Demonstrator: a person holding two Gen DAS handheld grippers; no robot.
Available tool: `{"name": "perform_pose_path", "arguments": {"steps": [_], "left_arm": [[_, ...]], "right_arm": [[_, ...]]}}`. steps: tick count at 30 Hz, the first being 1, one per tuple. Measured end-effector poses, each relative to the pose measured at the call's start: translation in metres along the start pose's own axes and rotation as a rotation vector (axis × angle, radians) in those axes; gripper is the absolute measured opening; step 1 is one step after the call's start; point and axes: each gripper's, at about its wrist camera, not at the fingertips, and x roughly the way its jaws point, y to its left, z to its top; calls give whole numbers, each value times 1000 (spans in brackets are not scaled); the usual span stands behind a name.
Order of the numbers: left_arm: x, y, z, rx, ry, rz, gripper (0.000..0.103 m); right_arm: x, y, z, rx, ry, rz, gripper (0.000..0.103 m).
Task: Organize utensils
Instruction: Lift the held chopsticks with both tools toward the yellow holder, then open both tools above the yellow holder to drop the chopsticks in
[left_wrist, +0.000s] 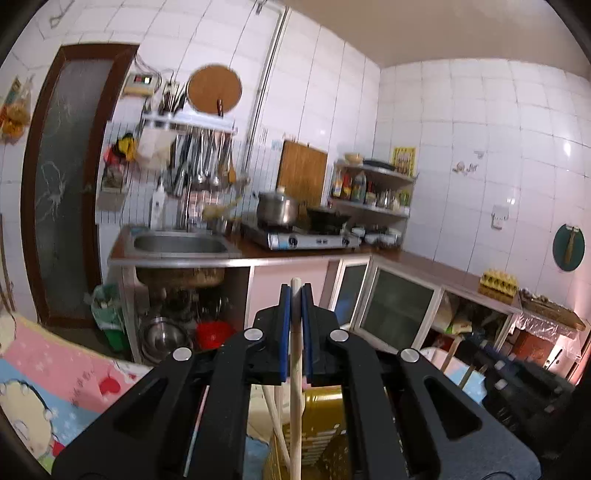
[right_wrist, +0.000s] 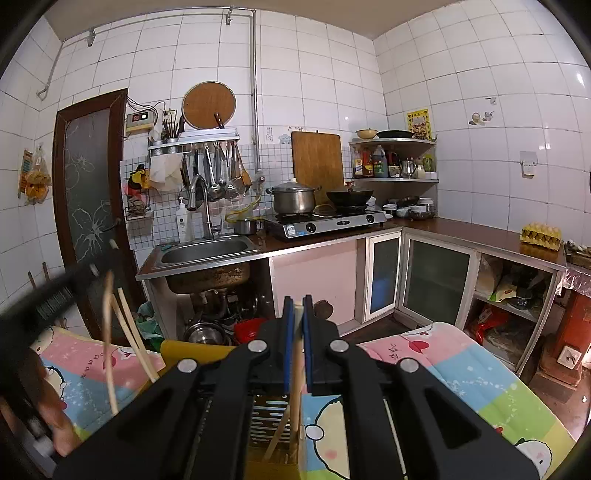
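Observation:
My left gripper (left_wrist: 296, 295) is shut on a pale wooden chopstick (left_wrist: 295, 391) that runs upright between the blue pads, its top poking just above the fingertips. Below it stands a yellow slotted utensil holder (left_wrist: 321, 417) with another chopstick (left_wrist: 275, 417) leaning in it. My right gripper (right_wrist: 298, 308) is shut on a wooden chopstick (right_wrist: 296, 384) that reaches down into the yellow holder (right_wrist: 269, 417). In the right wrist view the left gripper shows blurred at the left with chopsticks (right_wrist: 127, 332) hanging by it.
A cartoon-print blanket (right_wrist: 461, 369) covers the surface under the holder. Behind are a kitchen counter with a sink (right_wrist: 207, 249), a gas stove (right_wrist: 325, 221) with a pot and a wok, a corner shelf, and open cabinets holding bowls.

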Motion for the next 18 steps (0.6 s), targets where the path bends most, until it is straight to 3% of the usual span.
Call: {"name": "perform_pose_path", "arguments": {"steps": [7,12,18], "left_arm": [[-30,-7,48,12,-149,-2,4],[-22,-17,66,30,-205,0,4],[10,-31,50,66,-156,-9,4]], "right_arm": [[-7,5,8,-13,-29,7,5],[-7,4,12,-12,-38,13,5],[-4,-1,11,2,-32,28,5]]}}
